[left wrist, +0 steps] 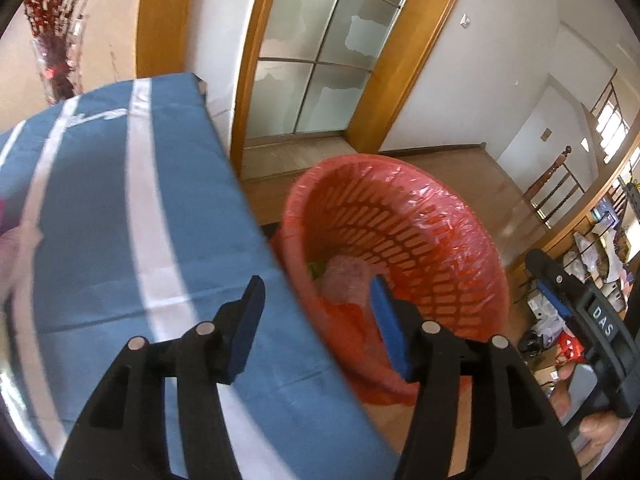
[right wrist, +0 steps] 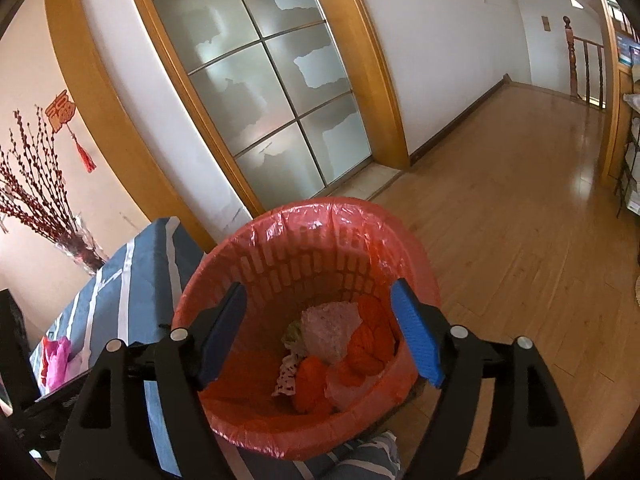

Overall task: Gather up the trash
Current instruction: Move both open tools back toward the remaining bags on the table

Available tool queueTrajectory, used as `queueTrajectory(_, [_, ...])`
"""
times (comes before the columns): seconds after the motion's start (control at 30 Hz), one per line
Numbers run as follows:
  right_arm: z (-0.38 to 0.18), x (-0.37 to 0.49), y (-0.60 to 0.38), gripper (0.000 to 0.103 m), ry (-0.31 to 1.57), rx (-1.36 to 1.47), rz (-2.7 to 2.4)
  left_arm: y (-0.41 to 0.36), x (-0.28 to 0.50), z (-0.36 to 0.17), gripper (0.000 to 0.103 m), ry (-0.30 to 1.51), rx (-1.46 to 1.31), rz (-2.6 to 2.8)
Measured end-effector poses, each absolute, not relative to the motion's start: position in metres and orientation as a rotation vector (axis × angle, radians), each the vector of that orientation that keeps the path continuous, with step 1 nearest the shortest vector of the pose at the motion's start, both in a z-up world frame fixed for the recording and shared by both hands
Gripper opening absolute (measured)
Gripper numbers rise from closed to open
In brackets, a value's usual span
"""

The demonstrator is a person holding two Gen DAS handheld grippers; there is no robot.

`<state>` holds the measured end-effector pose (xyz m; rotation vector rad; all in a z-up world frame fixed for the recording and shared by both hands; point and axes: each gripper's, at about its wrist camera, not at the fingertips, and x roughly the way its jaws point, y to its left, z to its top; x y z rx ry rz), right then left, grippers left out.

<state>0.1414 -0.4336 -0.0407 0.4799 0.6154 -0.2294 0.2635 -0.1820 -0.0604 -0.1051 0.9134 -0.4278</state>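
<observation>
Red plastic liner stretched over the rim of a slotted orange bin, standing on the wooden floor. Landmark for all else: the bin. Inside it, at the bottom: a pale pink crumpled sheet, orange crumpled lumps, a scrap of green, a white piece with red spots, all touching in one heap. Just left of the bin, edge almost against its wall: a desk under a blue cloth with white stripes. On that cloth, well left of the bin: a bright pink crumpled wrapper, not yet in the bin. Beyond the bin: a frosted glass door in a yellow wood frame. Far left of the bin, behind the desk: a glass vase with red twigs, and a red hanging ornament on the wall above.

Right hand-held gripper poised directly above the bin's mouth, blue pads spread wide, nothing between them. Left hand-held gripper over the desk edge beside the bin, one pad above the blue cloth, the other over the bin's rim; spread wide as well, holding nothing. Also seen from the left wrist view, right of the bin: the other gripper's black body marked DAS, gripped by a bare hand.
</observation>
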Motion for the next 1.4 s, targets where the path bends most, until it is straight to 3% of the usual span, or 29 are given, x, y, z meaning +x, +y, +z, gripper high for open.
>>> queueTrajectory(0.53, [-0.027, 0.134, -0.361, 0.074, 0.649, 0.372, -0.098, -0.059, 0.206, -0.034, 0.061, 0.817, -0.104, -0.239])
queueTrajectory(0.93, [-0.021, 0.147, -0.232, 0.074, 0.716, 0.224, 0.150, 0.075, 0.172, -0.027, 0.062, 0.764, -0.191, -0.008])
queueTrajectory(1.2, [-0.030, 0.157, -0.135, 0.061, 0.788, 0.126, 0.330, 0.144, 0.155, -0.037, 0.062, 0.778, -0.249, 0.099])
queueTrajectory(1.4, [-0.040, 0.168, -0.088, 0.059, 0.840, 0.094, 0.392, 0.172, 0.146, -0.041, 0.065, 0.771, -0.285, 0.124])
